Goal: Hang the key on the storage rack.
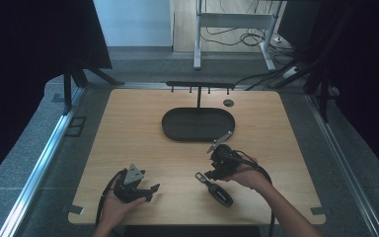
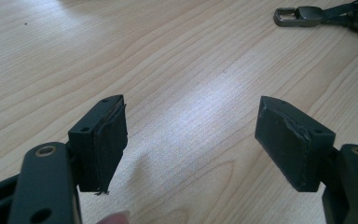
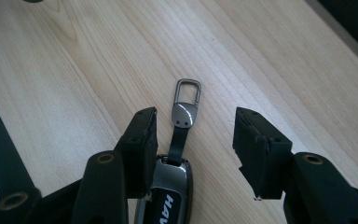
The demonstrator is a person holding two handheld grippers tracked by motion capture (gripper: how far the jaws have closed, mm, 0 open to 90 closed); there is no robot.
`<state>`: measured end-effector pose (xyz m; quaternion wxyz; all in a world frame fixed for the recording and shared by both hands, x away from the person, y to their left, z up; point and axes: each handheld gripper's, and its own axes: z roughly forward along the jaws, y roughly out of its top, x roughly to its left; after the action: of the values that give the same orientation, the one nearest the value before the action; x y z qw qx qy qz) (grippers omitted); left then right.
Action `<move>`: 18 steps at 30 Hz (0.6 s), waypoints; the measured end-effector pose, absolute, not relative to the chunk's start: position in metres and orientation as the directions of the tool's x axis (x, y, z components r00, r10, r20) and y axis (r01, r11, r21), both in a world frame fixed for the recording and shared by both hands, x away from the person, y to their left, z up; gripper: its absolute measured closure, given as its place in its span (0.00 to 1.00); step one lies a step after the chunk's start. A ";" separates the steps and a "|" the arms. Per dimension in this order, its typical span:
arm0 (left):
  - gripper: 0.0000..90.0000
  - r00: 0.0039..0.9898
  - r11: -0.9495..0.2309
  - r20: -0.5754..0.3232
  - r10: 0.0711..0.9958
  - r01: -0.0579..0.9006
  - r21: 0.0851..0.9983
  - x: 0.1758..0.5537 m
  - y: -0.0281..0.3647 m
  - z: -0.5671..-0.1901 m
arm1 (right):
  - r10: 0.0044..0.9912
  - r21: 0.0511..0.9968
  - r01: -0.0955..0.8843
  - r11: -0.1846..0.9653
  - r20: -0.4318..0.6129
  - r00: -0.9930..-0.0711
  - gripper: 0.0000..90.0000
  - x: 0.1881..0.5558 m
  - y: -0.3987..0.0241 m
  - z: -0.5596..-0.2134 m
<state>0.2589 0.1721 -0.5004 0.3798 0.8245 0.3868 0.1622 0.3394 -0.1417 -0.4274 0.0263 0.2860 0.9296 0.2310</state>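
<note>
Bare table [image 1: 128, 128] lies open everywhere except the black tray [image 1: 198, 124] and the key fob [image 1: 220, 193].

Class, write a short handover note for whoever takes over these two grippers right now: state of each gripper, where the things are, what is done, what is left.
Left gripper: open, empty, low over the table at the near left.
Right gripper: open, jaws on either side of the car key, pads not pressing on it.
The key lies flat on the table near the front, its strap and metal clip pointing away from the right gripper.
The black tray at the table's middle is empty.
Done: right gripper lined up over the key.
Left: likely close on the key and lift it, perhaps to the tray.
</note>
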 end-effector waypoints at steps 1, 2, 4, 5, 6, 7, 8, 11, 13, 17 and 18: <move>0.28 0.648 -0.412 -0.027 0.761 0.515 0.752 0.259 0.172 -0.500 | 0.544 0.427 0.524 0.737 0.086 -0.835 0.56 0.340 -0.137 -0.430; 0.28 0.648 -0.411 -0.027 0.761 0.515 0.752 0.259 0.172 -0.500 | 0.545 0.421 0.526 0.739 0.087 -0.834 0.56 0.340 -0.136 -0.431; 0.28 0.648 -0.411 -0.028 0.762 0.516 0.752 0.259 0.172 -0.500 | 0.541 0.405 0.525 0.749 0.084 -0.837 0.56 0.341 -0.133 -0.434; 0.28 0.647 -0.410 -0.029 0.762 0.515 0.753 0.259 0.172 -0.500 | 0.541 0.398 0.526 0.752 0.084 -0.837 0.56 0.341 -0.132 -0.435; 0.28 0.647 -0.410 -0.029 0.762 0.516 0.753 0.259 0.172 -0.500 | 0.540 0.391 0.525 0.756 0.080 -0.838 0.56 0.342 -0.131 -0.436; 0.28 0.647 -0.410 -0.029 0.762 0.516 0.753 0.259 0.172 -0.500 | 0.540 0.385 0.525 0.759 0.079 -0.838 0.56 0.342 -0.130 -0.438; 0.28 0.647 -0.409 -0.029 0.762 0.515 0.753 0.259 0.172 -0.500 | 0.539 0.379 0.525 0.762 0.078 -0.839 0.56 0.342 -0.129 -0.439; 0.28 0.649 -0.411 -0.029 0.761 0.515 0.752 0.259 0.172 -0.500 | 0.540 0.366 0.529 0.765 0.081 -0.838 0.58 0.343 -0.126 -0.444; 0.28 0.649 -0.411 -0.029 0.761 0.515 0.752 0.259 0.172 -0.500 | 0.543 0.362 0.533 0.765 0.084 -0.836 0.58 0.343 -0.125 -0.446; 0.28 0.648 -0.410 -0.030 0.761 0.516 0.752 0.259 0.172 -0.501 | 0.539 0.344 0.530 0.775 0.078 -0.839 0.58 0.345 -0.123 -0.450; 0.28 0.648 -0.410 -0.030 0.761 0.516 0.752 0.259 0.172 -0.501 | 0.539 0.338 0.532 0.776 0.080 -0.838 0.59 0.345 -0.123 -0.451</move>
<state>0.2590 0.1720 -0.5006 0.3805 0.8243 0.3874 0.1606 0.3450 -0.1225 -0.4512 0.0106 0.2842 0.9424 0.1760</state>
